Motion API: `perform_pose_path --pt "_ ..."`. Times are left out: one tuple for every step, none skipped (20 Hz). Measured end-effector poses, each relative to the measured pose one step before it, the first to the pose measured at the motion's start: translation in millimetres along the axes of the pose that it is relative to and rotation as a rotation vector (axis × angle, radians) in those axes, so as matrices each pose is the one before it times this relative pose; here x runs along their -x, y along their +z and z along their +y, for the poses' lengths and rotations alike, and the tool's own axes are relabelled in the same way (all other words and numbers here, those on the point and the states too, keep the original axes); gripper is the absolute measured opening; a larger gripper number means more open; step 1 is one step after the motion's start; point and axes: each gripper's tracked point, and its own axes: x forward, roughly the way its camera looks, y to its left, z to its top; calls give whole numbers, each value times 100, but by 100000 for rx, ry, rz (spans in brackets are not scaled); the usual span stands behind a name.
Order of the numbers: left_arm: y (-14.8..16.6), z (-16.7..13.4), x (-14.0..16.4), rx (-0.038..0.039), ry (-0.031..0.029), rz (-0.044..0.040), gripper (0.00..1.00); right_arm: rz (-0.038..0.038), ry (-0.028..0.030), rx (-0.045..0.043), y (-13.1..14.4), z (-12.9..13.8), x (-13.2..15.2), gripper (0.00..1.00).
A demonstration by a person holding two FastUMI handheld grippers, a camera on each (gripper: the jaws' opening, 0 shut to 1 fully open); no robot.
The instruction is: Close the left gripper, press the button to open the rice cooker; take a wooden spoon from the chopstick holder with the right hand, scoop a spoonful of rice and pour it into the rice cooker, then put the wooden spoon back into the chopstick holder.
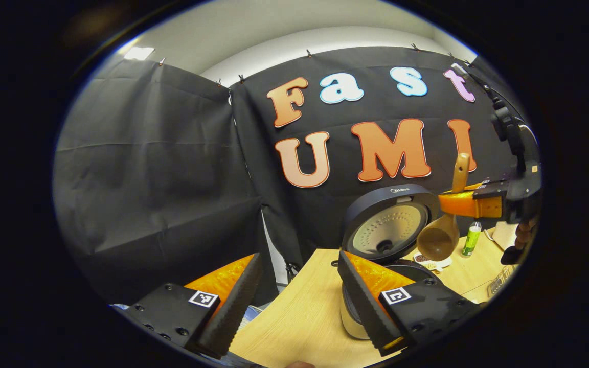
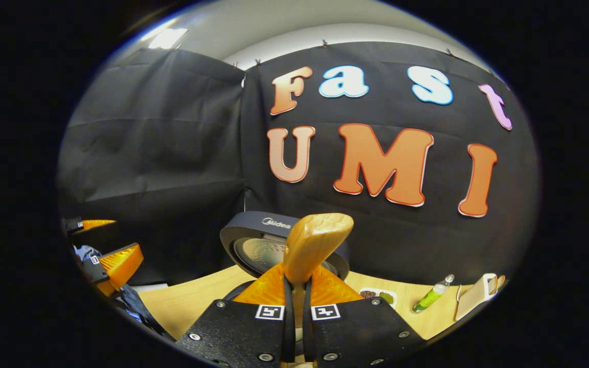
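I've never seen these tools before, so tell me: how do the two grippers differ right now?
The left gripper is open, its fingers spread wide and holding nothing; the right gripper is shut on the wooden spoon. The left gripper sits low by the table; the right gripper holds the spoon above the open rice cooker. Both carry small square markers.

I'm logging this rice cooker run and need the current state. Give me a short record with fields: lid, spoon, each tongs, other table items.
lid: rice cooker lid open, standing upright
spoon: wooden spoon held handle up, bowl hanging beside the raised lid, above the cooker
right tongs: right tongs shut on the spoon handle
left tongs: left tongs open, holding nothing, near the cooker
other items: green bottle and small tray on the table
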Motion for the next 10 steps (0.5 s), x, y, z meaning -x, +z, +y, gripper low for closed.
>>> perform_pose_path --pt "99 -226 116 -436 -9 -168 94 428 -1701 -2935 -203 -1014 686 5" --pt "42 -429 299 -319 -453 1 100 569 -1809 -2001 -321 -1188 819 5" --pt "-33 -436 146 -124 -360 176 100 712 -2619 -1480 -446 -1371 770 5" --pt "36 -619 205 50 -735 449 100 880 -2539 -1060 -589 -1456 788 5" --pt "-45 -566 111 33 -476 292 100 1021 -2801 -1515 -670 -1474 799 5" --pt "23 -633 162 -165 -341 309 93 649 -2692 -2403 -681 -1596 848 5" --pt "24 -706 360 -767 -501 -241 93 653 -2365 -2096 -580 -1427 719 5" --pt "217 -1149 214 -657 -1412 -380 93 1226 -2819 -1409 -710 -1562 724 5" --pt "42 -998 133 -557 -1418 -23 93 1341 -3224 -892 -742 -1687 686 5" --pt "105 -1073 171 -103 -1630 155 93 1005 -3063 -884 -702 -1644 598 5"
